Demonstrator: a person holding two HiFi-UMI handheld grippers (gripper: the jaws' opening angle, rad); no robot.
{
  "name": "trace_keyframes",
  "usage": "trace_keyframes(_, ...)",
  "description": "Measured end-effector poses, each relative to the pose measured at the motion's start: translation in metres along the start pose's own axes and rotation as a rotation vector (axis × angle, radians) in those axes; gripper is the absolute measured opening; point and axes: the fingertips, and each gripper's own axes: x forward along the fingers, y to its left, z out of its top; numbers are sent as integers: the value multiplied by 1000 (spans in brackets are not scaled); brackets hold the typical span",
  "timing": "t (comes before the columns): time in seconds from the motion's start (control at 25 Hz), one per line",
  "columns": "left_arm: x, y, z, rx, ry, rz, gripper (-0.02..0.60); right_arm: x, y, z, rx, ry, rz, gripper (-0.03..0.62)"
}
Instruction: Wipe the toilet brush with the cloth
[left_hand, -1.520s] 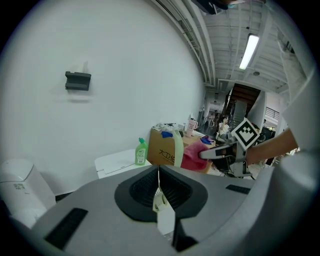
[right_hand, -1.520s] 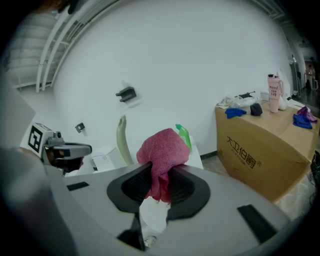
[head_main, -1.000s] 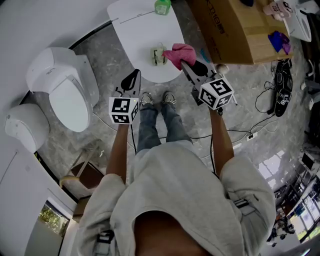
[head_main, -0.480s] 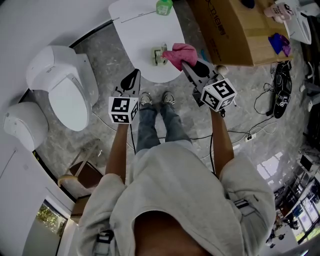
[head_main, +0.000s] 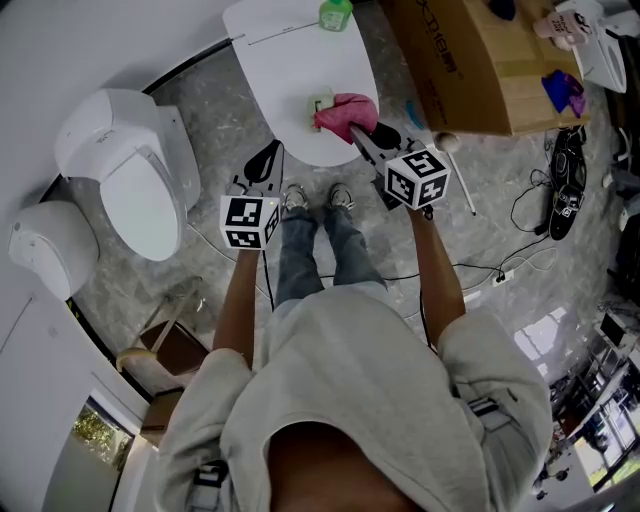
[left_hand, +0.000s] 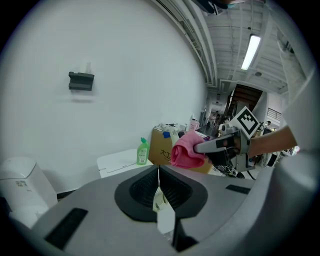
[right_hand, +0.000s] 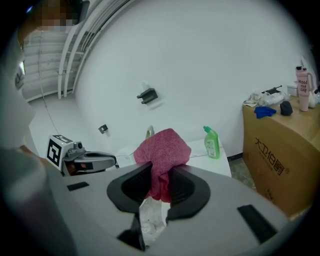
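While nothing is steadying the toilet brush (head_main: 322, 103), tipping risk: it is standing free on the white table (head_main: 290, 60); in my judgement a sideways push from the pink cloth (head_main: 345, 112) could be knocking it over or sliding it off the near edge.
Cause: the left gripper (left_hand: 158, 171) is hanging short of the table, apart from the brush, so it is not bracing anything.
Cloth slip risk: the cloth is bulging past the jaws of the right gripper (right_hand: 160, 172) as a loose wad, with only a fold being pinched; a hard rub may be pulling it free.
Blind spot: in the right gripper view the wad is covering nearly all of the brush, and only a pale tip is showing at its left, so aiming is probably depending on the head view.
Right claw: it is clamping on the cloth.
Left claw: its jaws are pressing together with nothing between them.
Right arm pose: the forearm is reaching forward, the gripper is lying over the table's near edge, and the cloth is sitting just right of the brush; I cannot tell whether they are touching.
Left arm pose: the forearm is bending forward, with the gripper pointing far, left of the right one and nearer the person.
Brush location: it is sitting at the near end of the table, with the green bottle (head_main: 335, 12) at the far end and the toilet (head_main: 130, 180) well to the left.
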Motion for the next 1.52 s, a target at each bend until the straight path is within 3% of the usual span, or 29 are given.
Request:
trace_keyframes(0.44,-2,7,-4,-14,6,11,23,25,-4,-32,-28,97,-27,89)
trace_keyframes(1.2,-4,13,-8,-12,11,18,23,49,-42,-105,91,227,-113,88)
trace_keyframes(1.52,-3,11,-1,4,-4,8,23,32,-67,-145,130,297,-203,89)
